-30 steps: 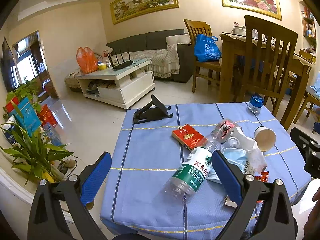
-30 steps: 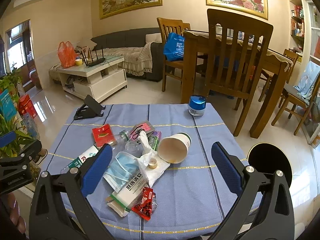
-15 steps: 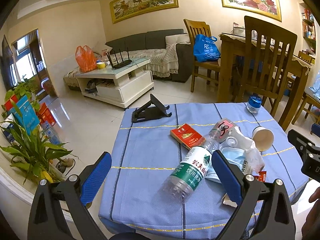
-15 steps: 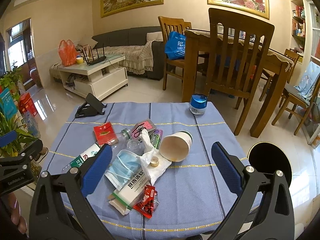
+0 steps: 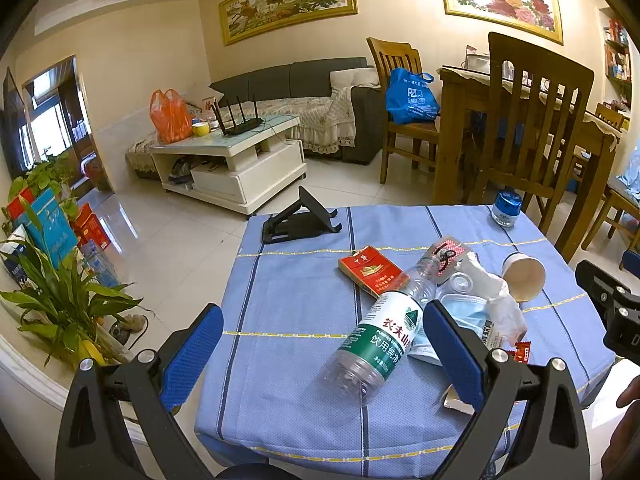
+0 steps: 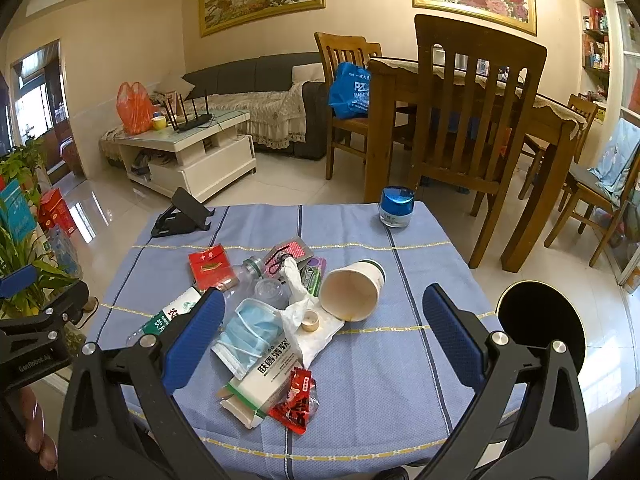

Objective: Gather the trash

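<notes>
two grippers — left gripper [image 5: 320,344], right gripper [image 6: 324,332] — gape wide above littered table [image 6: 400,360].

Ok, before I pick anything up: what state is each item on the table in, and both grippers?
Left gripper: open, empty.
Right gripper: open, empty.
Water bottle: lying on its side, looks empty.
Paper cup: tipped over, mouth toward the camera.
Face mask: crumpled, partly on the white box.
White box: lying flat, end flap open.
Blue-lidded jar: upright, closed.
Phone stand: unfolded.
</notes>
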